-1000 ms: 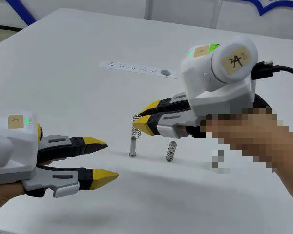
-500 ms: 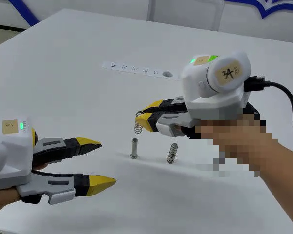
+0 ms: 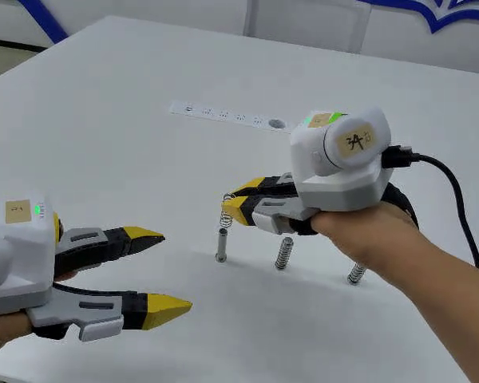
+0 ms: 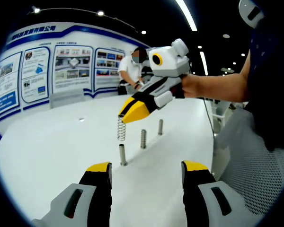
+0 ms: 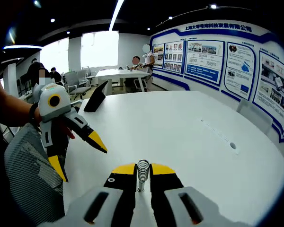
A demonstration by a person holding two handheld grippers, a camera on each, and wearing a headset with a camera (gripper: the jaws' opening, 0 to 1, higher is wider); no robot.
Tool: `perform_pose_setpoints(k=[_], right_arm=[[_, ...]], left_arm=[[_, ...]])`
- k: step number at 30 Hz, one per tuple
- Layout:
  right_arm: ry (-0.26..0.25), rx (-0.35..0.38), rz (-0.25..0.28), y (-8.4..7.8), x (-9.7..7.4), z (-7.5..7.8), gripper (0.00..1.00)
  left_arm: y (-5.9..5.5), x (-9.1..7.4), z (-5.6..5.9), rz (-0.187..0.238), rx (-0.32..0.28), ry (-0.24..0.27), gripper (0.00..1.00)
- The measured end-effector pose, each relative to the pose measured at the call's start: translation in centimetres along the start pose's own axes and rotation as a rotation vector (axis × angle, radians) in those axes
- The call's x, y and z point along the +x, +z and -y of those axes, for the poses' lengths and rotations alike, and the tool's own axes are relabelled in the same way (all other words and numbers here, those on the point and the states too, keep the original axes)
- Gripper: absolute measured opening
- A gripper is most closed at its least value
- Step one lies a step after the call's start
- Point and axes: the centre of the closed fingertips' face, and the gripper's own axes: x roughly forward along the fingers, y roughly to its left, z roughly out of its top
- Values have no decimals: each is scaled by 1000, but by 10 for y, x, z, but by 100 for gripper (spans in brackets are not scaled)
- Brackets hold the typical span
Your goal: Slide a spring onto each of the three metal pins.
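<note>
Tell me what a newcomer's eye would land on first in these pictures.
The right gripper stands out over the white table, jaws shut on a spring that hangs just above a bare metal pin. Right of it in the head view stand a spring-covered pin and a second spring-covered pin. At lower left the left gripper hovers with jaws wide open.

Bright overhead light, fisheye-warped edges

My left gripper hangs with jaws apart over the white table; ahead, my right gripper pinches a spring just above a bare pin
</note>
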Motion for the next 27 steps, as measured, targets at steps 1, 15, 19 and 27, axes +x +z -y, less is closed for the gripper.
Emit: perform_pose_setpoints(k=[1,15,19,27], right_arm=[[0,-2,-1,0,1,0,11],[4,22,-18,-10,6,2,11],[6,24,-17,-11,8,2,11],[3,33,-26,-19,13,3,11]], left_arm=[[0,0,0,0,-1,-1,61],[-3,-1,-1,4,-15,4,63],[-4,-1,-1,6,-18,5,63],[-3,-1,-2,15,-27,7,64]])
